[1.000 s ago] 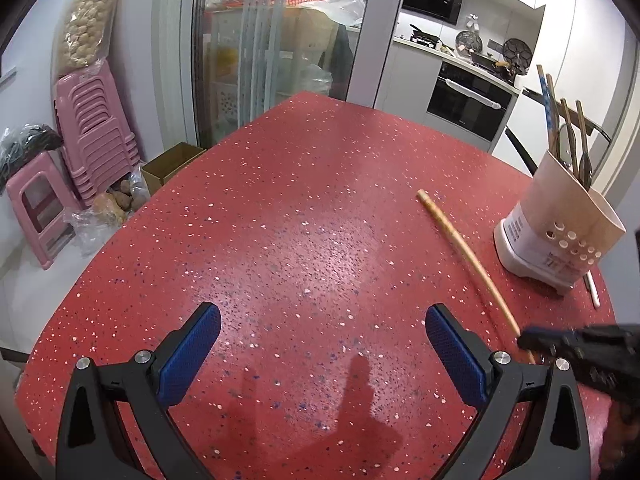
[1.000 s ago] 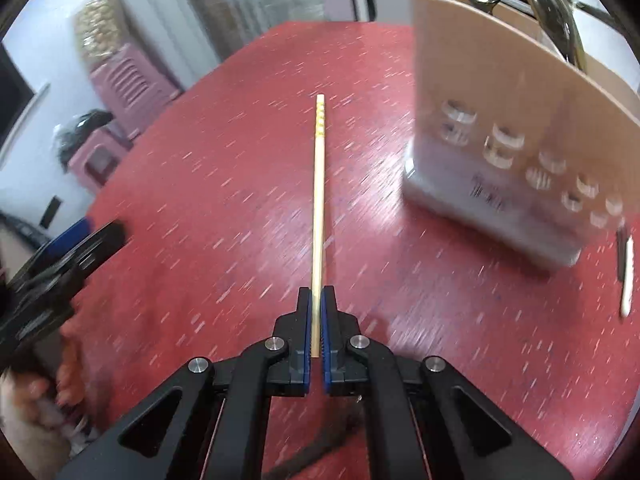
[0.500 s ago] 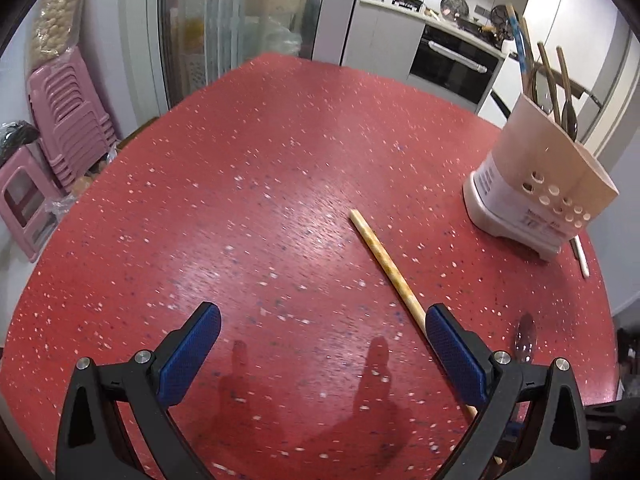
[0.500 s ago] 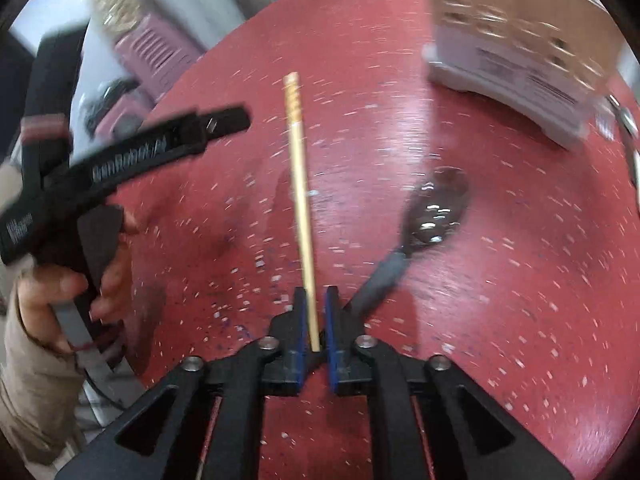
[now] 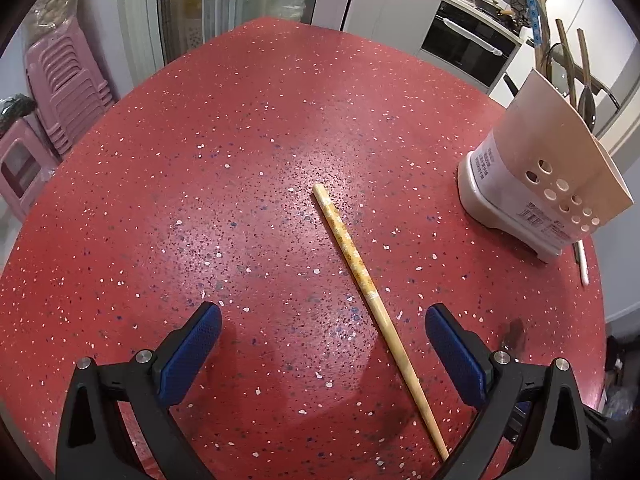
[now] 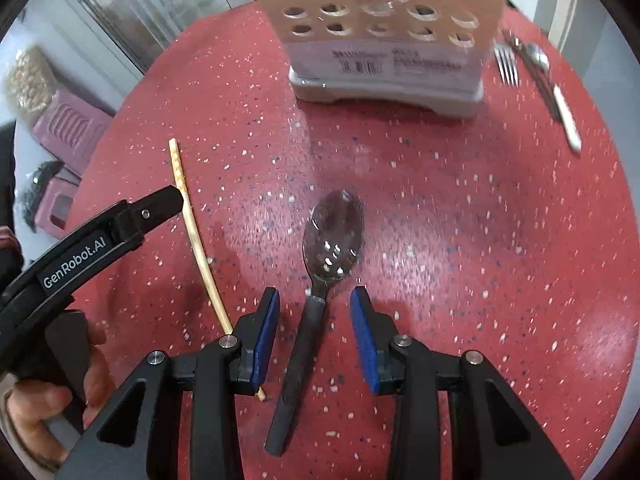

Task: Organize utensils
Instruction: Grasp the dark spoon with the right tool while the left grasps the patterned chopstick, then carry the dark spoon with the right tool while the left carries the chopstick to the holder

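A long wooden chopstick lies loose on the red speckled table, its near end between the wide-apart fingers of my open left gripper, untouched. The chopstick also shows left of my right gripper. That gripper's jaws are opening, and they straddle the black handle of a dark spoon lying flat, pads clear of it. The beige utensil holder stands beyond the spoon with several utensils in it.
A fork and a white-handled utensil lie right of the holder, near the table edge. A person's hand holds the left gripper's handle. Pink stools stand on the floor past the table's left edge.
The right gripper let go of the chopstick, which now lies on the table, and shifted right over the spoon's handle with jaws parted. The left gripper moved closer over the chopstick.
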